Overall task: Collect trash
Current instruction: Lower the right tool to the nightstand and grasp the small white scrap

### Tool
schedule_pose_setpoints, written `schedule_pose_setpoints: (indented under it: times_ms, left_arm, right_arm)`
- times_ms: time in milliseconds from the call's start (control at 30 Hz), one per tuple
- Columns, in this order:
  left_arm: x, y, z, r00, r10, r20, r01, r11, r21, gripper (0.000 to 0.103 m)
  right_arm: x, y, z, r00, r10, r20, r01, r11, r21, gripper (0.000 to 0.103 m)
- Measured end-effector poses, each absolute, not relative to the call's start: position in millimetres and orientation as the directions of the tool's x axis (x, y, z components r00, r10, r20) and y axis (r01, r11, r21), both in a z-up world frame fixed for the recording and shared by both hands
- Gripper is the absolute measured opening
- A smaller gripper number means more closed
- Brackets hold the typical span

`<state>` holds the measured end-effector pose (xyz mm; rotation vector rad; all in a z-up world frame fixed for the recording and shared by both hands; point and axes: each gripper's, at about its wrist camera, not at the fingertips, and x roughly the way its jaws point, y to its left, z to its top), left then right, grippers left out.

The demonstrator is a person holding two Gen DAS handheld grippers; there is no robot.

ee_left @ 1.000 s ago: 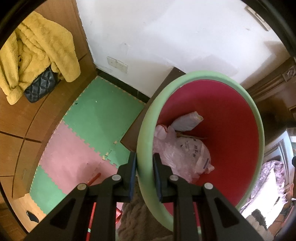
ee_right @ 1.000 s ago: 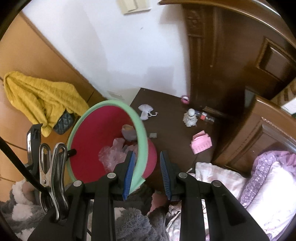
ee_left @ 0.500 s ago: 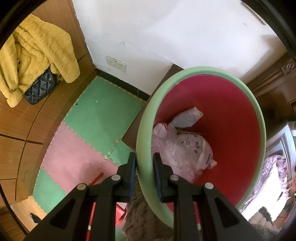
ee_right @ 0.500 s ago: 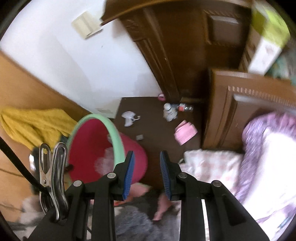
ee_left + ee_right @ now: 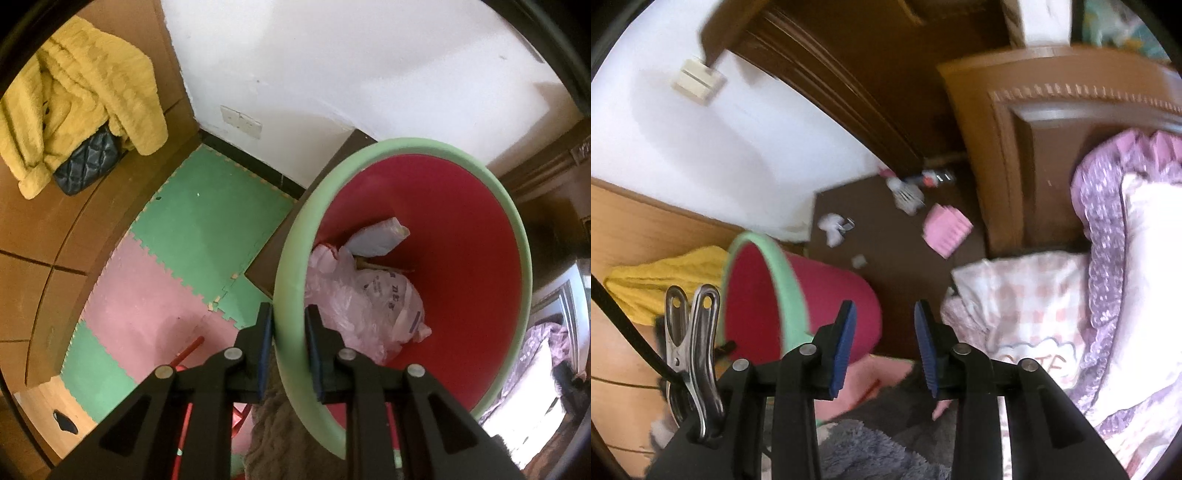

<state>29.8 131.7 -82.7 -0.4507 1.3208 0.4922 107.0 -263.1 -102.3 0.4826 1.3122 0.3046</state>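
Note:
My left gripper (image 5: 289, 334) is shut on the green rim of a red trash bin (image 5: 461, 236), held tilted above the floor. Inside lie a pink plastic bag (image 5: 343, 295), a white printed bag (image 5: 391, 299) and a pale packet (image 5: 376, 236). In the right wrist view the bin (image 5: 798, 291) hangs to the left. My right gripper (image 5: 882, 332) is open and empty. Beyond it on the dark floor (image 5: 886, 251) lie a crumpled white tissue (image 5: 831, 225), a small grey scrap (image 5: 858, 261), a pink pack (image 5: 945, 229), a shuttlecock (image 5: 908, 194) and a small bottle (image 5: 932, 177).
Green and pink foam mats (image 5: 184, 251) cover the floor left of the bin. A yellow garment (image 5: 74, 103) and a dark quilted bag (image 5: 88, 166) hang on the wooden cabinet. A bed with pink and purple bedding (image 5: 1108, 277) is at right; a wooden door (image 5: 868, 74) stands behind.
My right gripper has swung right, away from the bin's rim, and opened wider. The bin has shifted left in its view. My left gripper keeps its hold on the rim.

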Motion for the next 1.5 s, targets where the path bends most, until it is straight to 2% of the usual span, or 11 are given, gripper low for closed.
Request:
schedule_pose_setpoints:
  times_ms: [267, 533, 767, 900, 1000, 1133, 1267, 1300, 1400, 1500]
  left_arm:
    - [32.0, 131.5, -82.8, 0.155, 0.099, -0.983, -0.6, 0.8, -0.014, 0.016]
    - [37.8, 127.4, -82.5, 0.096, 0.137, -0.986, -0.633, 0.773, 0.046, 0.016]
    - [35.4, 128.7, -82.3, 0.09, 0.135, -0.987, -0.646, 0.762, 0.045, 0.015]
    - [38.9, 118.6, -83.3, 0.067, 0.184, -0.981, -0.629, 0.771, 0.102, 0.016]
    - [42.0, 112.8, -84.5, 0.052, 0.221, -0.974, -0.612, 0.778, 0.144, 0.017]
    - [43.5, 114.9, -85.8, 0.036, 0.208, -0.978, -0.621, 0.771, 0.141, 0.017]
    - [48.4, 119.0, -86.0, 0.037, 0.199, -0.979, -0.614, 0.778, 0.135, 0.017]
    - [49.5, 119.5, -85.9, 0.042, 0.201, -0.979, -0.611, 0.78, 0.134, 0.017]
    - [51.8, 119.3, -86.3, 0.043, 0.212, -0.976, -0.597, 0.789, 0.145, 0.017]
    - [49.8, 123.4, -87.2, 0.051, 0.2, -0.978, -0.604, 0.787, 0.129, 0.017]
  right_arm:
    - [94.6, -277.0, -181.7, 0.077, 0.402, -0.913, 0.053, 0.912, 0.406, 0.037]
    - [131.9, -268.3, -231.3, -0.004, 0.536, -0.844, 0.154, 0.834, 0.53, 0.038]
    - [201.9, -207.8, -268.8, -0.028, 0.491, -0.871, 0.072, 0.87, 0.488, 0.039]
    - [237.7, -156.5, -317.5, -0.194, 0.583, -0.789, 0.058, 0.81, 0.584, 0.04]
    - [256.4, -128.0, -352.5, -0.279, 0.626, -0.728, 0.138, 0.777, 0.615, 0.04]
    - [278.8, -90.9, -373.5, -0.316, 0.66, -0.681, 0.214, 0.749, 0.627, 0.04]
    - [299.4, -64.1, -380.7, -0.315, 0.655, -0.687, 0.283, 0.756, 0.59, 0.043]
    - [303.4, -57.8, -385.8, -0.341, 0.635, -0.694, 0.304, 0.772, 0.558, 0.047]
    - [309.3, -43.8, -401.1, -0.426, 0.542, -0.725, 0.321, 0.839, 0.439, 0.049]
    - [316.0, -32.3, -407.1, -0.458, 0.53, -0.714, 0.319, 0.847, 0.425, 0.049]
